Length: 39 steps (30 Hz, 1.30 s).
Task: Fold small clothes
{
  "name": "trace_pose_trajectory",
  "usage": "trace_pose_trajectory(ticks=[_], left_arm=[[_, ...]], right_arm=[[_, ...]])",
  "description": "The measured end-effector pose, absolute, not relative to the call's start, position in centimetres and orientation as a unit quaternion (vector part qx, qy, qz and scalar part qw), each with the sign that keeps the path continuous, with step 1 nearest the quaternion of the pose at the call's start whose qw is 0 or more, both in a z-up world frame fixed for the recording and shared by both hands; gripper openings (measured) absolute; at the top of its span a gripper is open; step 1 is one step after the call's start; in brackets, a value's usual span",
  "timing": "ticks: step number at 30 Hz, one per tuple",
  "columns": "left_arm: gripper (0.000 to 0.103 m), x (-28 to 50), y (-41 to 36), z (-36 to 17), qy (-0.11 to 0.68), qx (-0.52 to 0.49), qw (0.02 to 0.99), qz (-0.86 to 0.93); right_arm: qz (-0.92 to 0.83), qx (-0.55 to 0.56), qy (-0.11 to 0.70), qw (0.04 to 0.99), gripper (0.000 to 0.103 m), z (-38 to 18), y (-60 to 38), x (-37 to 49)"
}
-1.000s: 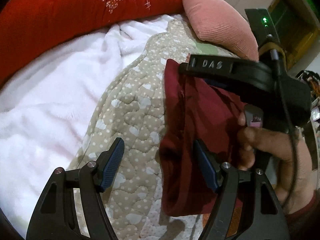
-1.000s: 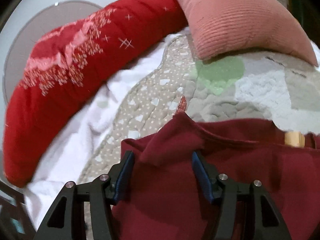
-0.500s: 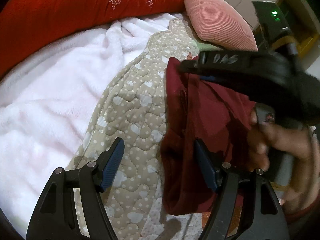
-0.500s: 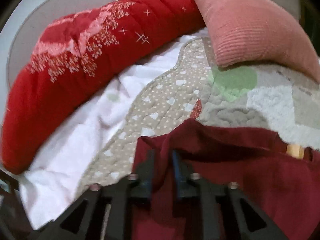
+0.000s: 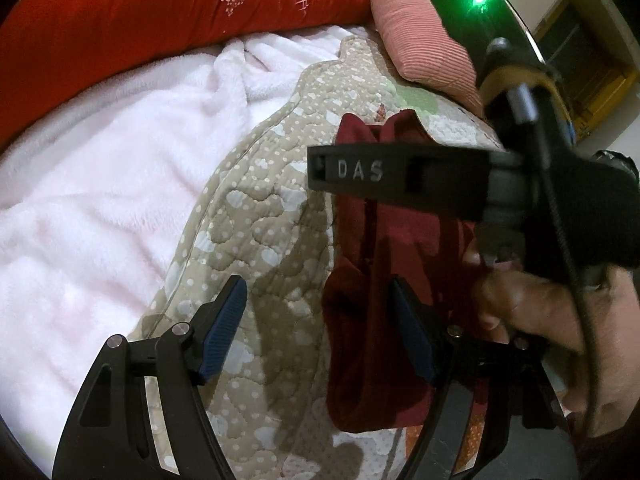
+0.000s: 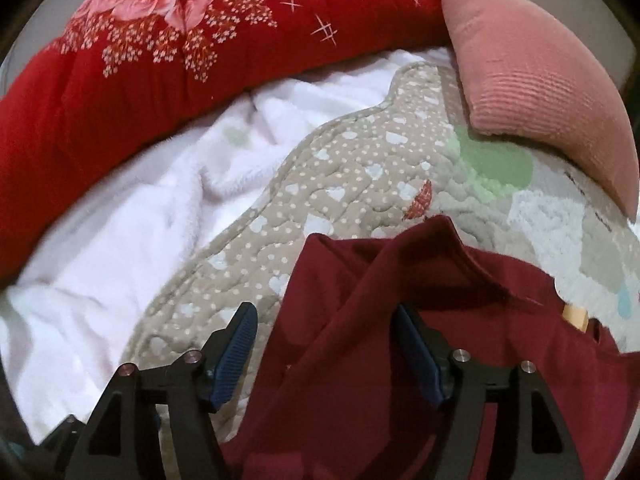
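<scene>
Now | tool reads "DAS" | both jaws open, empty | right just opened over maroon garment

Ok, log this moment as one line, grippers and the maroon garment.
left gripper: open, empty | right gripper: jaws just opened, pads off cloth | maroon garment: partly folded, on quilt | fold: unfinished

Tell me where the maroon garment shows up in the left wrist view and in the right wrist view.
Left wrist: maroon garment right of centre, a narrow strip on the quilt.
Right wrist: it fills the lower right, its folded corner pointing up at centre.
Shared landmark: the pink cushion, upper right in both.
</scene>
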<state>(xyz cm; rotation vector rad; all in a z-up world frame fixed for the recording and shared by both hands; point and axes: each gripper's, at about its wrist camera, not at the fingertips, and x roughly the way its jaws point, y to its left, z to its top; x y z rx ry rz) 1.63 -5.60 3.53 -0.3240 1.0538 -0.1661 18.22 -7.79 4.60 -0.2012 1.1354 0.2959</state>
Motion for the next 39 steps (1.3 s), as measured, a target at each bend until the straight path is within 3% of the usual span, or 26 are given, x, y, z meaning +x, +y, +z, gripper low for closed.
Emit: trace_pose_trajectory(ticks=[1,10,17,24,30,36,39], left_arm=[[0.074,1.6,-5.6,3.5,0.500,-0.153,0.849,-0.078],[0.078,1.7,-5.7,3.5,0.496,-0.160,0.850,-0.080],[0.078,1.8,-5.8,3.8,0.483,-0.229,0.832,-0.146],[0.078,1.7,-8.0,3.5,0.494,-0.176,0.836,-0.161],[0.077,2.0,-7.3,3.2,0.493,-0.198,0.831,-0.166],[0.054,1.6,-7.5,3.2,0.488,-0.182,0.838,-0.162],[0.051,1.5,-6.8,2.9,0.491,-0.206,0.831,-0.160]], right_arm=[[0.136,-0.099,0.529,0.832,0.058,4.5,-7.8,18.2],[0.158,-0.010,0.510,0.846,0.022,6.1,-10.8,17.6],[0.194,0.107,0.496,0.839,0.019,7.9,-14.7,16.9],[0.202,0.121,0.489,0.840,0.018,8.3,-15.1,16.5],[0.207,0.125,0.488,0.839,0.018,8.1,-15.6,16.5],[0.188,0.081,0.507,0.837,0.018,7.5,-13.9,16.8],[0.175,0.031,0.527,0.831,0.030,7.0,-12.2,17.2]])
